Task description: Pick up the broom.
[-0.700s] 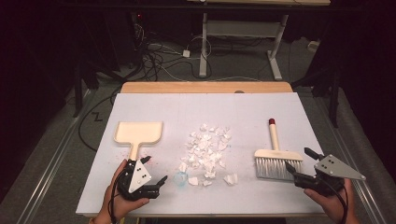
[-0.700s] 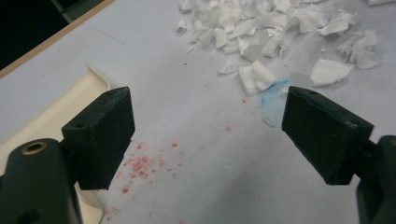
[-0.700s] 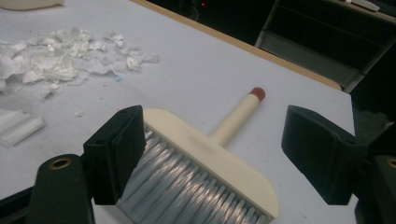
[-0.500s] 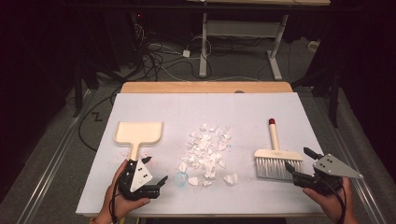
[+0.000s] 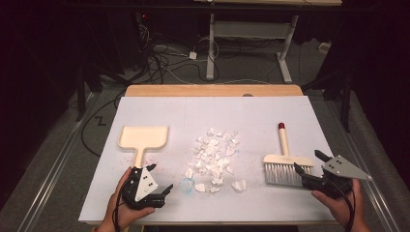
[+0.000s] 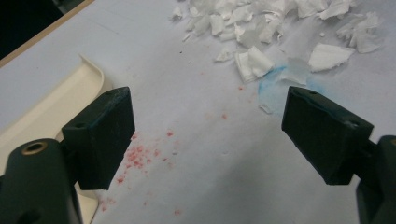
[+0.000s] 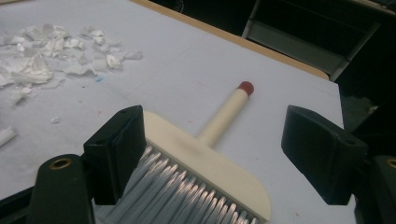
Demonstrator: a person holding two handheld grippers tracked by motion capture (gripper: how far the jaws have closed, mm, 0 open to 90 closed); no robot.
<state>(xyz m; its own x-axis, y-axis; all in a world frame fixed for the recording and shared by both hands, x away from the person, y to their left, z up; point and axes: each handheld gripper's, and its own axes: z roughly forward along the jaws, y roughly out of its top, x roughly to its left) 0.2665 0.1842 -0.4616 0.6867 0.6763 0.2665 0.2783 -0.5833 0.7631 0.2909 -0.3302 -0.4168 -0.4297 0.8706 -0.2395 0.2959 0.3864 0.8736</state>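
A cream dustpan (image 5: 143, 137) lies on the white table cover at the left, handle toward me; its edge (image 6: 51, 107) shows in the left gripper view. My left gripper (image 5: 160, 180) is open just below that handle, jaws spread over bare cover with red specks (image 6: 140, 156). A pile of torn white paper scraps (image 5: 212, 154) lies mid-table, also seen as scraps (image 6: 261, 28) ahead of the left jaws. A cream brush (image 5: 285, 162) with a red-tipped handle lies at the right. My right gripper (image 5: 308, 162) is open beside its bristles (image 7: 187, 196).
A blue smear (image 5: 186, 184) marks the cover near the scraps. The wooden table edge (image 5: 212, 90) runs along the back. Cables and a metal desk frame (image 5: 251, 29) stand on the floor beyond. Table cover edge (image 5: 338, 145) lies close to the right gripper.
Both grippers have stayed almost still; the left one has shifted very slightly. Dustpan, scraps and brush lie where they were.
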